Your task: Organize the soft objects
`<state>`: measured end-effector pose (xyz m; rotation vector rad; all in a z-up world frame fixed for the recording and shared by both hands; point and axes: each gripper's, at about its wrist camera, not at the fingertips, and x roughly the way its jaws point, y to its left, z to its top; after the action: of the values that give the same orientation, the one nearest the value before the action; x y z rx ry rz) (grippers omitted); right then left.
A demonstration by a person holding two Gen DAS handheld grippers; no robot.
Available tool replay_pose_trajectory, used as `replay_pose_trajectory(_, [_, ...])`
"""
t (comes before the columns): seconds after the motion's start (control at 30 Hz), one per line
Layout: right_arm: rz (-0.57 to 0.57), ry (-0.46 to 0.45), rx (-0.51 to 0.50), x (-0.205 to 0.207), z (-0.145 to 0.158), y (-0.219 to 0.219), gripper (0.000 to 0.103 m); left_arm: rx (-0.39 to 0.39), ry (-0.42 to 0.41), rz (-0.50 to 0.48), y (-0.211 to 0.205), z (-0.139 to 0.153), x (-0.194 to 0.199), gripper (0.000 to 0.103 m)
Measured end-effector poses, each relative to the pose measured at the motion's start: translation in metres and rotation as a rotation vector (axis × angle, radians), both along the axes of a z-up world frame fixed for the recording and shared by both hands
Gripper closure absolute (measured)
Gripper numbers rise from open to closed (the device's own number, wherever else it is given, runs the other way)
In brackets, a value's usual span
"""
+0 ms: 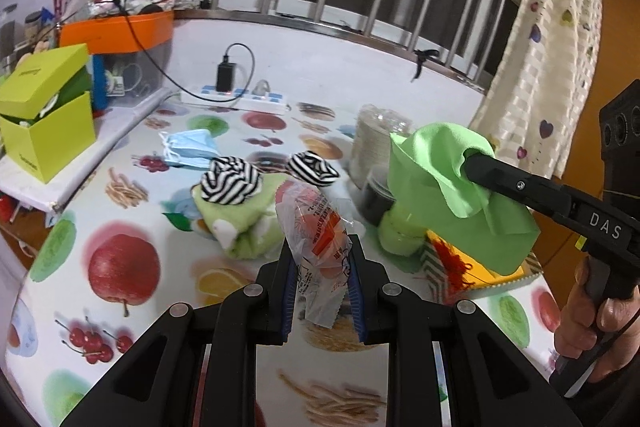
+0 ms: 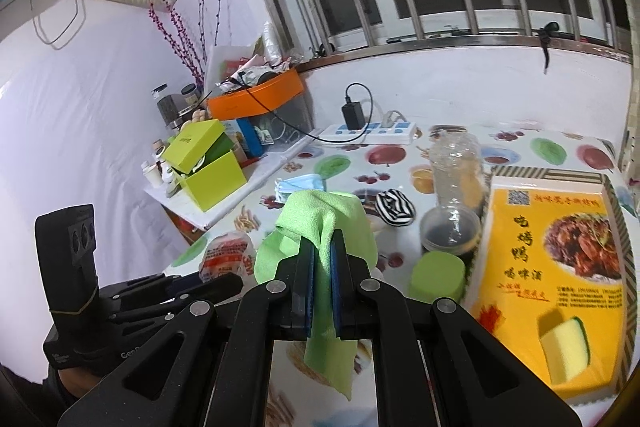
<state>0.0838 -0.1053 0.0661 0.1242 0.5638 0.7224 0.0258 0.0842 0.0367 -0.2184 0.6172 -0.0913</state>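
My left gripper [image 1: 322, 251] is shut on a clear plastic packet with orange print [image 1: 316, 227], held above the fruit-print table. My right gripper [image 2: 322, 247] is shut on a green cloth [image 2: 324, 227] that drapes over and below its fingers; in the left wrist view that cloth [image 1: 448, 179] hangs at the right. On the table lie a rolled green towel [image 1: 240, 223] with a striped sock ball [image 1: 231, 181] on it, a second striped sock ball [image 1: 312, 167], and a blue face mask [image 1: 188, 147]. A yellow sponge [image 2: 566, 349] lies on the yellow box [image 2: 548, 255].
A lime green box [image 1: 44, 115] stands open at the left on a white board. An orange tub [image 1: 116, 31] and a power strip [image 1: 236, 97] sit at the back. A stack of clear cups [image 2: 456, 163], a dark jar [image 2: 450, 229] and a green lid [image 2: 438, 277] stand beside the yellow box.
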Motion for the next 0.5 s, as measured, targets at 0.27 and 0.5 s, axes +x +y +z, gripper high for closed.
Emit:
replay_pose_trajectory(0.27, [-0.046,-0.002,0.02,-0.006,0.001,-0.027,0.096,0.008,0.006,-0.049,-0.021,0.0,0.003,0.082])
replay_pose_trajectory(0.5, [-0.085,-0.003,0.034,-0.005,0.001,-0.049,0.096,0.02,0.005,-0.079,-0.038,0.003,0.005,0.082])
